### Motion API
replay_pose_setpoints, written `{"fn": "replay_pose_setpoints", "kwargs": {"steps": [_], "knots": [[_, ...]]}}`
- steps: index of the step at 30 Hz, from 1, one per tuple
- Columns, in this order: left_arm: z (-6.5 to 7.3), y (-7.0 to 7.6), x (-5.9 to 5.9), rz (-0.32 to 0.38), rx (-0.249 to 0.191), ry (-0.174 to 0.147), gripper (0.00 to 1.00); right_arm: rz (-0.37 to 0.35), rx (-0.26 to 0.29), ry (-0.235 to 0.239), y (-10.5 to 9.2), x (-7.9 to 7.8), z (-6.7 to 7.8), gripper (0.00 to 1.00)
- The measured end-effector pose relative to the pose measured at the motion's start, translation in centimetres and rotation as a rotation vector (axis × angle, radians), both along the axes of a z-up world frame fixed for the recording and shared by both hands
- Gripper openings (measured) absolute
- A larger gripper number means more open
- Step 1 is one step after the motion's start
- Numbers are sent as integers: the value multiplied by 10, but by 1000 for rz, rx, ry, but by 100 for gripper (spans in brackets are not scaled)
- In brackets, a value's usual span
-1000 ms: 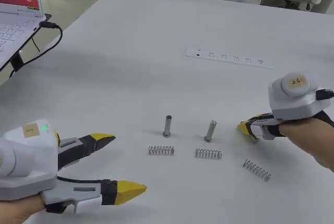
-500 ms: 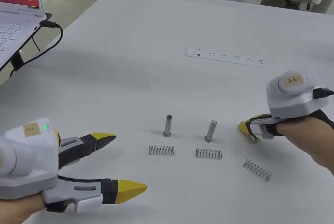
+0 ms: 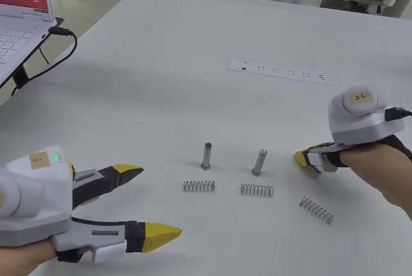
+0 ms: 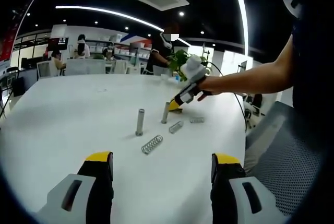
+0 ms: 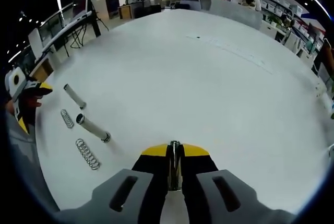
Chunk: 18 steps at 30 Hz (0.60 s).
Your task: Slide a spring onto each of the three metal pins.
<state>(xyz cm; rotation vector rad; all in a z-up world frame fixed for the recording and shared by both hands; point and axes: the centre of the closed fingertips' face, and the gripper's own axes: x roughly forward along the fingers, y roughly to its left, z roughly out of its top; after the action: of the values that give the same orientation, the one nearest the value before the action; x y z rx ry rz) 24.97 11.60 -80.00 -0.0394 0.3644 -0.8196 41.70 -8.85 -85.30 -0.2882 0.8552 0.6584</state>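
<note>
Left claw (image 3: pixel 158 201) spread, right claw (image 3: pixel 302 158) tight around one pin (image 5: pixel 175 164); two upright pins (image 3: pixel 206 156) (image 3: pixel 259 161), three loose springs (image 3: pixel 198 186) (image 3: pixel 257 190) (image 3: pixel 316 210)

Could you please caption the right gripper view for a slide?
Right claw clamps a pin; two pins and two springs sit on the table.

A white moulded left gripper (image 3: pixel 158 200) was seen, fitted with two black jaws capped in pointed yellow tips and set with grey slotted inserts. A small cream label (image 3: pixel 37 159) with handwritten marks and a green light (image 3: pixel 55 157) were carried on its housing. A white rounded right gripper (image 3: pixel 304 159) was topped by a round cream sticker (image 3: pixel 359 98) marked in pen. A black cable (image 3: pixel 400 114) was plugged in at its side, and yellow tips were borne on its black jaws. A dark short sleeve (image 4: pixel 308 31) was worn.
</note>
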Motion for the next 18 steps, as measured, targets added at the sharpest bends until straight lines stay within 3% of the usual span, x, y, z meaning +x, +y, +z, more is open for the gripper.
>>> {"fn": "replay_pose_setpoints", "kwargs": {"steps": [18], "knots": [[5,-3,-2,-12,5,-15,73,-4,19,-33,-4,-11,22,6]]}}
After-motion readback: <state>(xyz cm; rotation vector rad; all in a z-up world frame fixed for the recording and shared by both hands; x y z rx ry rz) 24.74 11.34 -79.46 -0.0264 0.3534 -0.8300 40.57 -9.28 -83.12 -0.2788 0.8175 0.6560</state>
